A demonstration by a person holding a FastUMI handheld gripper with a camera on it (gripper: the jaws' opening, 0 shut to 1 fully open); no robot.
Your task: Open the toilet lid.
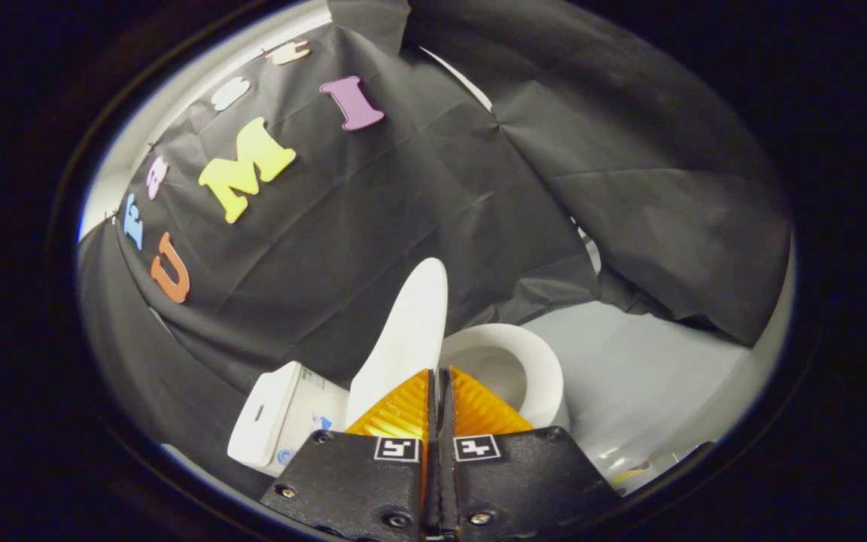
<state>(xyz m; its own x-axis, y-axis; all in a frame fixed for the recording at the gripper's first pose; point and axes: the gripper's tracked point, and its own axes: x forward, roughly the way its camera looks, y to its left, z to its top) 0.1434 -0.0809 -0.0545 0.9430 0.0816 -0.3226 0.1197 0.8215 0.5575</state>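
Note:
A small white toilet stands on the pale floor just beyond my fingers. Its lid [409, 336] is raised, standing nearly upright and leaning back toward the tank [272, 410]. The open seat and bowl [512, 363] show to the right of the lid. My gripper [439, 376] is shut, its two fingers pressed together with nothing between them, and their tips sit in front of the lid's lower edge and the bowl. The view is rolled, so the toilet appears tilted.
Black cloth [418, 196] forms the booth wall behind and to both sides of the toilet. A pale grey floor [644, 369] stretches to the right of the bowl. A small yellow-marked item [629, 473] lies on the floor near my fingers' right side.

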